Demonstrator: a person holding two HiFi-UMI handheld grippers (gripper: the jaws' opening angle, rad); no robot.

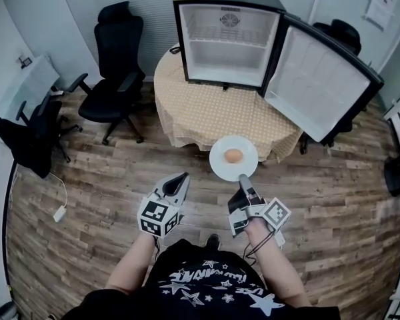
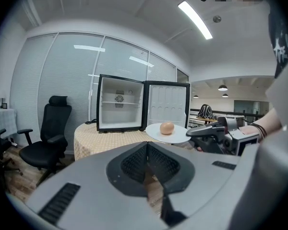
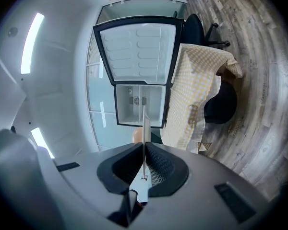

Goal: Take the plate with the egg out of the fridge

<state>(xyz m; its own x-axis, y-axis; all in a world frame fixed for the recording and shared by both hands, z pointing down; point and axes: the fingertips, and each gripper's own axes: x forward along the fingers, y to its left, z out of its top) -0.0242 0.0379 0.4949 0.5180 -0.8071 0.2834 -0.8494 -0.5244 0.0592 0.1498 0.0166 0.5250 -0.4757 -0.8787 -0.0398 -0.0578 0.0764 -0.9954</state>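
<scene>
While the left hand-held gripper (image 1: 178, 182) is hanging empty, jaws pressed together, the nearer right hand-held gripper (image 1: 244, 180) is pinching the near rim of the plate (image 1: 219, 164), which is reaching straight ahead of it, egg (image 1: 233, 155) at centre, outside the open fridge (image 1: 227, 42) by the counter (image 1: 200, 112) edge.

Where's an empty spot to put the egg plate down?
The checked tablecloth is bare between the fridge and the table's near edge. The fridge's inside is empty too. The table's back is crowded by the fridge, with its open door at the right.
</scene>
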